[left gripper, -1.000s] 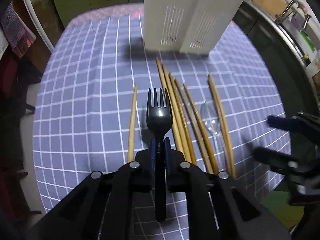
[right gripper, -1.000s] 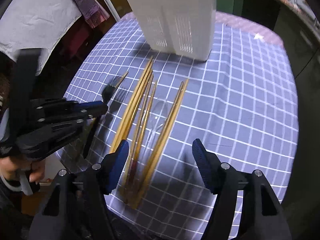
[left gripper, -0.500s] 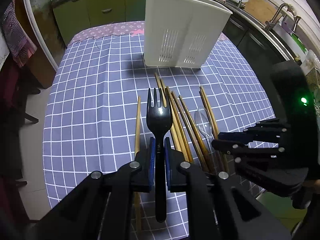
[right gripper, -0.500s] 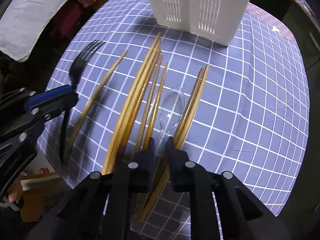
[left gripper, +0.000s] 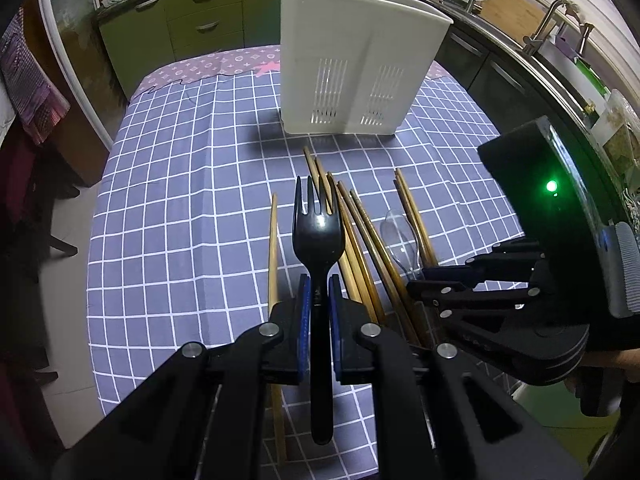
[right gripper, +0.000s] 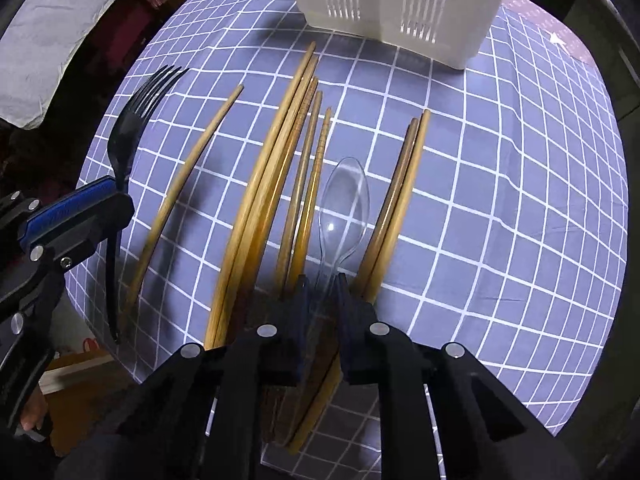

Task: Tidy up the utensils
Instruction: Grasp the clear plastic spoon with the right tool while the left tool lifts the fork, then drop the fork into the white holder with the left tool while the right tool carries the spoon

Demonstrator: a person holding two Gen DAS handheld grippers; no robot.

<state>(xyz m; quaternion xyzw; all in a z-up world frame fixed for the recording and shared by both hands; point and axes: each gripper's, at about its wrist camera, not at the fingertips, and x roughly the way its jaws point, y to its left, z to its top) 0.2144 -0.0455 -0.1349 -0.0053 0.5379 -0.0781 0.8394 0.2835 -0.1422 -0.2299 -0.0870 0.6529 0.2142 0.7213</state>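
Observation:
My left gripper (left gripper: 319, 286) is shut on a black plastic fork (left gripper: 318, 232), tines forward, held above the table; the fork also shows in the right wrist view (right gripper: 128, 136). My right gripper (right gripper: 323, 280) is closed around the handle of a clear plastic spoon (right gripper: 344, 204), which lies on the cloth between wooden chopsticks (right gripper: 276, 184). In the left wrist view the spoon (left gripper: 400, 236) and chopsticks (left gripper: 356, 240) lie right of the fork, with the right gripper (left gripper: 416, 280) low over them. A white slotted utensil holder (left gripper: 356, 68) stands upright at the far side.
The table has a purple checked cloth (left gripper: 180, 200). One chopstick (right gripper: 188, 184) lies apart to the left, and a pair (right gripper: 400, 200) lies right of the spoon. Green cabinets (left gripper: 192, 20) and a sink counter (left gripper: 560, 40) stand beyond the table.
My right gripper came down over the chopsticks and went from wide open to closed around the clear spoon's handle. My left gripper rose and drew back with the fork.

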